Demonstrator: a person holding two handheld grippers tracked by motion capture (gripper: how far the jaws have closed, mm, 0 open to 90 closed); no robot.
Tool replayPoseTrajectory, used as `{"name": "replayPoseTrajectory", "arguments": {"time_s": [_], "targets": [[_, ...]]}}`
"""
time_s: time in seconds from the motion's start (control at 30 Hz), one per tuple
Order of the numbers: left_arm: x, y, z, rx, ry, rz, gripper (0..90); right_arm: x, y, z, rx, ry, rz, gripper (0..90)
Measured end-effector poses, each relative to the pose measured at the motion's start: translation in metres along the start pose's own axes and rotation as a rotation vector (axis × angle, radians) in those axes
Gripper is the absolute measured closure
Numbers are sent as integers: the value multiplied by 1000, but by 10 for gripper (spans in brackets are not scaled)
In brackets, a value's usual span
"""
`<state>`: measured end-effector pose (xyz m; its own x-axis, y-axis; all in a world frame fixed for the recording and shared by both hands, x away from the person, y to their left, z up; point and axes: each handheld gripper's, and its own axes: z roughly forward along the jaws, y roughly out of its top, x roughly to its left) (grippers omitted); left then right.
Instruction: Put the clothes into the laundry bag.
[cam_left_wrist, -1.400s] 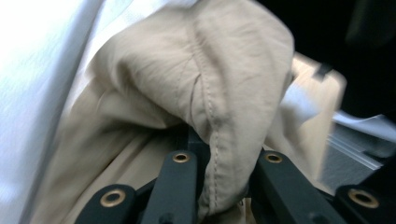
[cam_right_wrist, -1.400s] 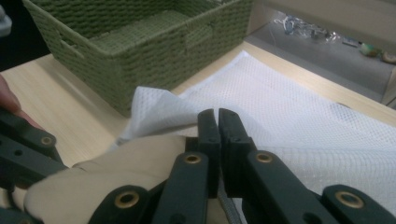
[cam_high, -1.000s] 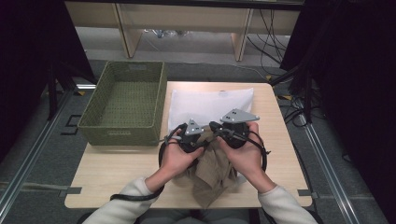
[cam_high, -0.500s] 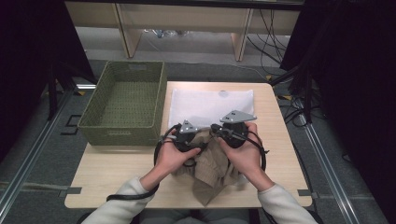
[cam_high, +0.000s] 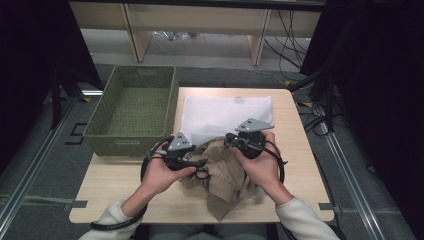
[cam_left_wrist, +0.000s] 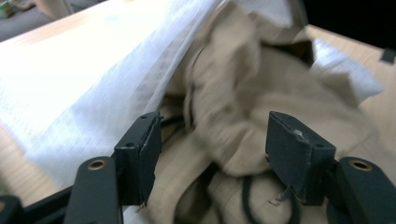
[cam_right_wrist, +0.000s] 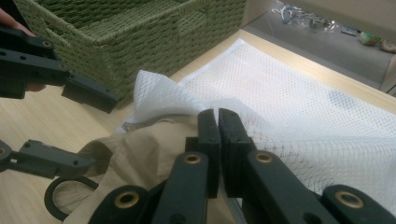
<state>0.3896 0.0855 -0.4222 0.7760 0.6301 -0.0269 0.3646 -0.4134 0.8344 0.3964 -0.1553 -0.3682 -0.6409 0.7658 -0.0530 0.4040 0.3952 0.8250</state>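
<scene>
A crumpled beige garment (cam_high: 222, 175) lies at the near table edge, its top tucked into the mouth of a white mesh bag (cam_high: 225, 115). My left gripper (cam_high: 202, 167) sits at the garment's left side. Its jaws have just been opening and stand apart, with beige cloth (cam_left_wrist: 243, 93) loose between them and the mesh (cam_left_wrist: 93, 79) to one side. My right gripper (cam_high: 231, 141) is shut on the bag's lifted edge (cam_right_wrist: 154, 95), right above the garment (cam_right_wrist: 140, 154). The left gripper (cam_right_wrist: 100, 133) shows open there too.
A green woven basket (cam_high: 172, 107) stands at the table's left, its wall (cam_right_wrist: 154, 42) close beside the bag. Bare wood (cam_high: 125, 185) lies in front of the basket. A black cord loop (cam_high: 201, 175) rests on the garment. Table legs and cables are beyond.
The left hand has drawn back leftward from the garment and its jaws have opened, letting the cloth go. The right gripper has stayed in place, shut.
</scene>
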Motion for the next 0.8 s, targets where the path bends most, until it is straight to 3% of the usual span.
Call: {"name": "replayPoseTrajectory", "arguments": {"time_s": [0.1,0.13,0.23,0.27,0.33,0.37,0.43,0.53,0.6,0.63,0.7,0.77,0.8], "targets": [[2,-9,1,27,-2,-12,359,-1,0,0,3,-3,-5,894],[4,-12,1,51,-2,9,358,0,0,0,2,1,-5,894],[6,-20,7,85,15,2,355,0,0,1,4,-1,-6,894],[8,-22,9,109,24,23,355,0,0,1,3,-1,-3,893],[8,-26,14,114,14,-14,368,1,0,1,3,-1,-8,893],[11,-28,17,134,18,10,371,0,-1,2,1,-1,-20,893],[13,-31,21,150,20,-10,380,0,-1,2,1,-1,-19,893],[16,-35,26,163,24,-32,395,1,-1,1,9,-4,14,893],[18,-38,29,197,30,-1,444,0,-1,2,11,3,-2,893],[17,-41,32,205,30,-5,475,-1,-1,3,10,2,-26,893],[17,-44,35,216,44,16,554,3,-2,2,20,2,17,893],[17,-46,35,214,42,5,664,2,-2,4,20,4,-13,893],[17,-46,35,207,41,-22,712,2,-2,4,21,5,-10,893]]}}
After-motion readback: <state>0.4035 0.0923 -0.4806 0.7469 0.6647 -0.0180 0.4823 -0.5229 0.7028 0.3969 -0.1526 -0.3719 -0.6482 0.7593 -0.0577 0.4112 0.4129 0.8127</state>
